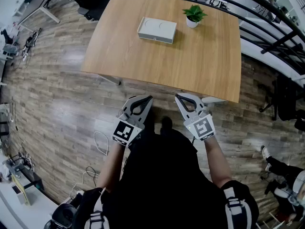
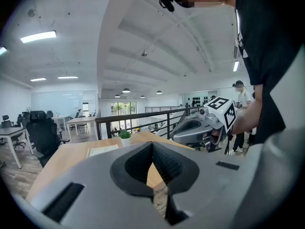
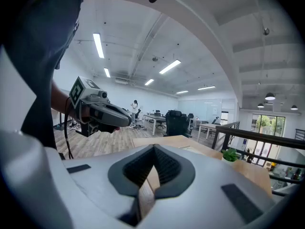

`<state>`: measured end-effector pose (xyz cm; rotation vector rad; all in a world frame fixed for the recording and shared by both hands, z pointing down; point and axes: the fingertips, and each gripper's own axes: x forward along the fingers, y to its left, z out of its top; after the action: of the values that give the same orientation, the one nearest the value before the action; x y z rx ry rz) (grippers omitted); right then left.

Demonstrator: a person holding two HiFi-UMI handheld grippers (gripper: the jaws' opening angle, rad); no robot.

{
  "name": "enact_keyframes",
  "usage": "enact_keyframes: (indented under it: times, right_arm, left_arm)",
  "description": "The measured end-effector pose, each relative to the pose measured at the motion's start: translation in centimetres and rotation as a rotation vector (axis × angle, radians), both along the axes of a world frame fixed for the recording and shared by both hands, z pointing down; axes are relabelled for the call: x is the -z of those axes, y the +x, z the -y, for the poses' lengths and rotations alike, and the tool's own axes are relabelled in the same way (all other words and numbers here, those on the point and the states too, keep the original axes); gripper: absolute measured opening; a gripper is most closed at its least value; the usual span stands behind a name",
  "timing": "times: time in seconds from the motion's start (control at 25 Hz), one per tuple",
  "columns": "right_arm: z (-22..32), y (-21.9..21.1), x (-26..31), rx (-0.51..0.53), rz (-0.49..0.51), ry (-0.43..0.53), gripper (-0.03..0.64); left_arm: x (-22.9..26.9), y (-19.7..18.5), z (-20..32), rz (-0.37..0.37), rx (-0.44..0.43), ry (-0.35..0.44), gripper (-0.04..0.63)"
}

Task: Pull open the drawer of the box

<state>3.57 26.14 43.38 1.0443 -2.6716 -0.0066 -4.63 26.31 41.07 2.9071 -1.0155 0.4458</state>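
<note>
A flat pale grey box [image 1: 157, 30] lies on the wooden table [image 1: 143, 56] toward its far side, with its drawer closed as far as I can see. My left gripper [image 1: 148, 99] and right gripper [image 1: 179, 98] hang side by side over the floor, just short of the table's near edge and well away from the box. Both are shut with nothing between their jaws. The left gripper view shows its closed jaws [image 2: 152, 145], the box [image 2: 102, 150] beyond and the right gripper [image 2: 202, 127] alongside. In the right gripper view the closed jaws [image 3: 155, 150] point across the table toward the box [image 3: 192, 148].
A small potted plant [image 1: 194, 15] stands to the right of the box. A black railing [image 1: 267, 27] runs past the table's far right side. Office chairs [image 1: 95, 4] sit behind the table, and cables [image 1: 100, 144] lie on the wood floor at my left.
</note>
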Motion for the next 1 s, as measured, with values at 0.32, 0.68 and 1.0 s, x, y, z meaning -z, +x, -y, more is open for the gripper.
enact_keyframes:
  times: [0.32,0.68,1.0]
  right_arm:
    - [-0.7,-0.8,-0.5,0.013,-0.034,-0.005,0.025]
    - [-0.7,-1.7,-2.5,0.046,-0.115,-0.013,0.025]
    - [0.4,-3.3,-3.3,0.074,-0.131,-0.041,0.025]
  left_arm:
    - [0.9,-1.6,-1.2,-0.004,0.033,0.015,0.023]
    - [1.0,-2.3,-1.0,0.005,0.059,0.009,0.023]
    - [0.6,-4.1,0.0,-0.008,0.102,-0.004,0.023]
